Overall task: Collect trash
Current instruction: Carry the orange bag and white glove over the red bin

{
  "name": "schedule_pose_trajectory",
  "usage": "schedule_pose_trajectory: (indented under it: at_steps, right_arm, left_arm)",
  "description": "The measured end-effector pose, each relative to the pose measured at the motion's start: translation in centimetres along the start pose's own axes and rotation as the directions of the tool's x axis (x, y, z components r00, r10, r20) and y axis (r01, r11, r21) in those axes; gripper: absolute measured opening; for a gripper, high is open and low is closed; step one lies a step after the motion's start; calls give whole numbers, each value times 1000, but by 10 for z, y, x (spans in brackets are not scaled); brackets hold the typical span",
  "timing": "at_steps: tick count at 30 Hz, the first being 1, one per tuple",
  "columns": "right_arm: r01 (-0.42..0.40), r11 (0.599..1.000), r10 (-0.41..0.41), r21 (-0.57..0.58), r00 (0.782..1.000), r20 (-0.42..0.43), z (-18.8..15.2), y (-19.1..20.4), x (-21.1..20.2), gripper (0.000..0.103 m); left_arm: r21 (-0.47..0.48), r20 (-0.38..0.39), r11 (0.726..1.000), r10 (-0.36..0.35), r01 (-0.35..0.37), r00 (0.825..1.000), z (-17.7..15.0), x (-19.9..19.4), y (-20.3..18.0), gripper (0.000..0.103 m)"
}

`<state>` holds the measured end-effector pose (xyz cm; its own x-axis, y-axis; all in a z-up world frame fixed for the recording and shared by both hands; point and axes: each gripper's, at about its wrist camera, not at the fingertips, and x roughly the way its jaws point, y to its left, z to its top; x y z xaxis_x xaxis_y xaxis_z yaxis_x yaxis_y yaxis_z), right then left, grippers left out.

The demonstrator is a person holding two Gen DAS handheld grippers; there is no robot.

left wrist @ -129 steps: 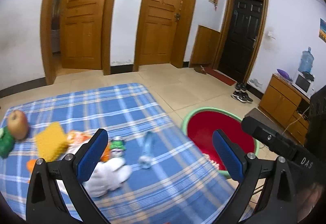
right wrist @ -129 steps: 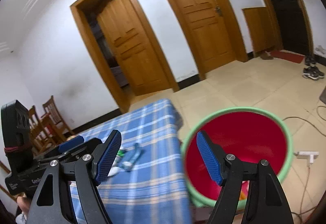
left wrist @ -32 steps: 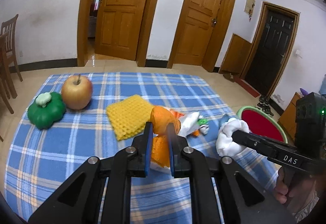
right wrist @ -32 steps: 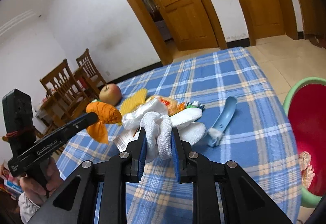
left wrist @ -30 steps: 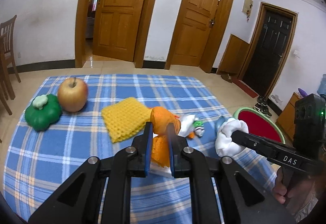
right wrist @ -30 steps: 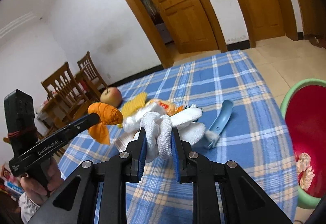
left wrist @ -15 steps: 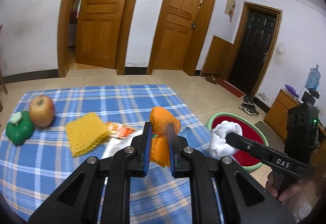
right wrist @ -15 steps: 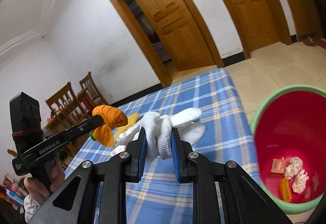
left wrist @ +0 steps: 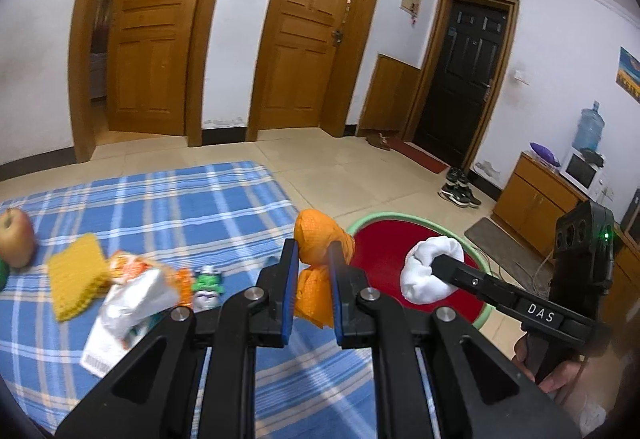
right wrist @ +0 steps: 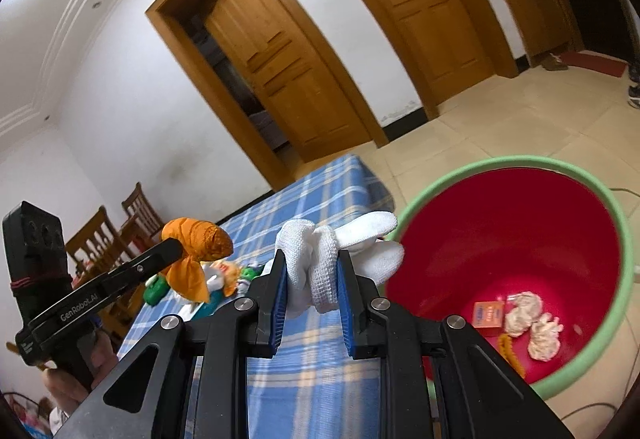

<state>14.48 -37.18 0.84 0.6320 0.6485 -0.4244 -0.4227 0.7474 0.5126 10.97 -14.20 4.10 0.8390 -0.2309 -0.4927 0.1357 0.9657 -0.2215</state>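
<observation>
Trash is being carried in both tools at once, so that two pieces can go into the bin on a single trip. The left hand-held gripper (left wrist: pixel 312 259) is pinching a crumpled orange mesh wad (left wrist: pixel 318 239) between its blue pads, with the bulk of the wad standing above the tips and a tail hanging below; the grip is narrow and looks firm. The right hand-held gripper (right wrist: pixel 310 271) is clamping a white knit glove (right wrist: pixel 320 251) by its bunched middle, leaving the loose fingers (right wrist: pixel 368 225) poking forward toward the bin. Both loads are hanging clear of the bench (left wrist: pixel 180 207), near its edge on the bin side. The red bin with green rim (right wrist: pixel 520 239) is standing on the floor just beside the bench, low enough for a drop, and already holds two tissue balls (right wrist: pixel 532 323) and a small orange packet (right wrist: pixel 488 313). More litter is lying on the checked cloth: a white wrapper (left wrist: pixel 124 303) and a small green-capped bottle (left wrist: pixel 208 281). An apple (left wrist: pixel 14 239) and a yellow sponge (left wrist: pixel 74 275) are sitting apart, probably not refuse. Judgement: release over the bin is the step pending
</observation>
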Motion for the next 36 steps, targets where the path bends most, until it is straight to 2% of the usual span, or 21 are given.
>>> schedule_pose_trajectory:
  at_steps: [8, 12, 19, 23, 26, 36]
  right_arm:
    - [69, 997, -70, 18, 997, 34, 1, -16, -20, 24]
    - [72, 996, -74, 47, 996, 54, 1, -26, -31, 24]
    - [111, 988, -120, 106, 990, 77, 2, -50, -48, 25]
    - [176, 979, -182, 106, 982, 56, 0, -58, -48, 25]
    - [191, 977, -195, 94, 980, 34, -2, -59, -44, 25]
    - [314, 949, -314, 34, 949, -22, -9, -58, -32, 24]
  left_arm:
    - [10, -36, 999, -34, 34, 999, -3, 26, -31, 13]
    - [18, -69, 997, -72, 73, 995, -7, 44, -51, 13]
    - [38, -104, 995, -85, 89, 991, -16, 66, -78, 13]
    - [35, -125, 995, -93, 98, 988, -19, 81, -84, 13]
    - [36, -128, 995, -90, 96, 988, -21, 87, -86, 13]
    - [13, -157, 995, -98, 101, 983, -31, 99, -80, 14]
